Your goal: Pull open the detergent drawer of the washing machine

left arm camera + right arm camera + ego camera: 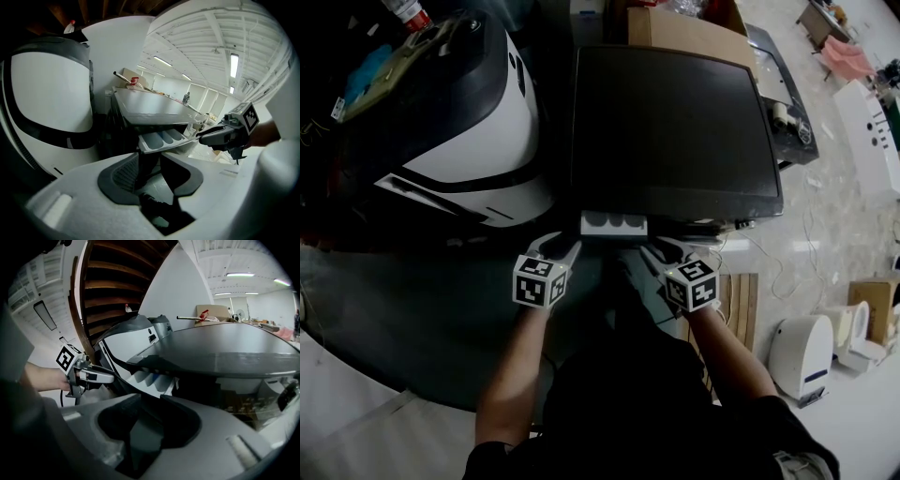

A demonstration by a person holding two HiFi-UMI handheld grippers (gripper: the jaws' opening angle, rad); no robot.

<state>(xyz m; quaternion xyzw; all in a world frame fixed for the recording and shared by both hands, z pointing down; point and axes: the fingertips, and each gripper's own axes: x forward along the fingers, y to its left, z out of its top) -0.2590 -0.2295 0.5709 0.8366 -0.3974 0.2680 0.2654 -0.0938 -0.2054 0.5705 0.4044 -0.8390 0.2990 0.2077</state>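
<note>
The dark-topped washing machine (670, 122) fills the middle of the head view. Its white detergent drawer (614, 223) sticks out of the front edge, showing its compartments (161, 139). My left gripper (555, 246) is just left of the drawer front and my right gripper (673, 247) just right of it, both below the drawer. In the left gripper view the jaws (150, 161) stand apart under the drawer's corner, with nothing pressed between the pads. The right gripper's jaws (145, 416) are apart too, with the drawer (154, 380) beyond them.
A large white and black rounded appliance (478, 122) stands against the machine's left side. A wooden pallet (741, 300), a white device (802, 352) and a cardboard box (872, 305) sit on the floor to the right, with cables nearby.
</note>
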